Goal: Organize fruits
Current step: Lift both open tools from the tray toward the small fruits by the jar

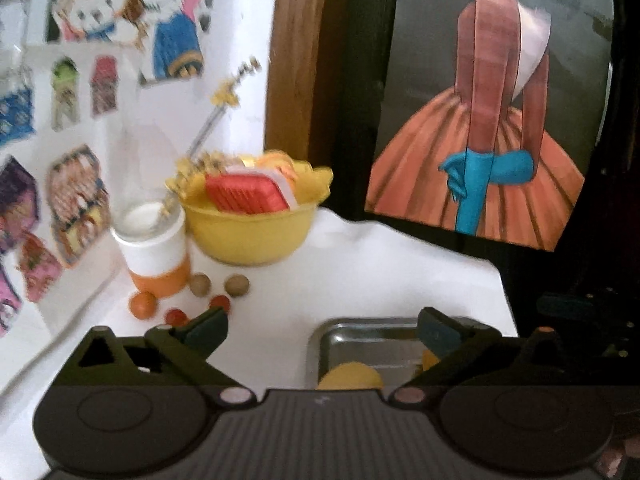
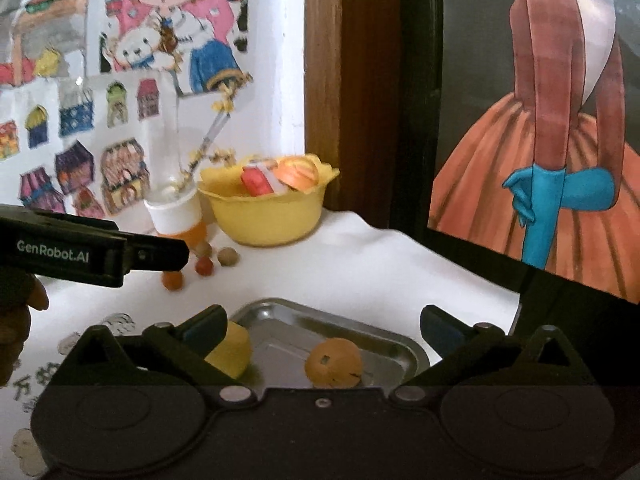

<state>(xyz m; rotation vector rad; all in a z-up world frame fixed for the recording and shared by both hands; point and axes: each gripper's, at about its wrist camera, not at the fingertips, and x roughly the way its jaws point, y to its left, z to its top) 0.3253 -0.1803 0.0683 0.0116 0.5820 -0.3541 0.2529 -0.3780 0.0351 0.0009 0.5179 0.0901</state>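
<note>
Against the white wall at far left, taped-up colourful cartoon paper cut-outs (image 2: pixel 120 184). Beside them, on the white cloth-covered table (image 2: pixel 360 264), a clear glass jar on a white and orange base (image 2: pixel 176 208), with a beaded stick leaning out of it. Just in front of that base, a loose cluster of small round fruits, orange, red and tan (image 2: pixel 204 266), lying on the cloth. Right of the jar and near it, a yellow plastic bowl (image 2: pixel 266 216) holding a red ribbed piece and an orange round piece. Nearer the cameras, a shallow rectangular metal tray (image 2: pixel 400 344); inside it, toward its left end, a yellow fruit piece (image 2: pixel 234 354) partly hidden behind the right gripper's left finger, and near the tray's middle a round orange fruit (image 2: pixel 334 362) resting on the tray floor, apart from the yellow one. Left gripper (image 1: pixel 324 330) spread wide above the cloth and the tray's left edge, nothing between its fingers; seen from the right wrist view as a black body at far left with a hand behind it. Right gripper (image 2: pixel 322 330) likewise spread wide over the tray, pads clear of both fruits. Farther right, a dark panel bearing a painted figure in an orange skirt with blue gloves (image 2: pixel 552 160).
</note>
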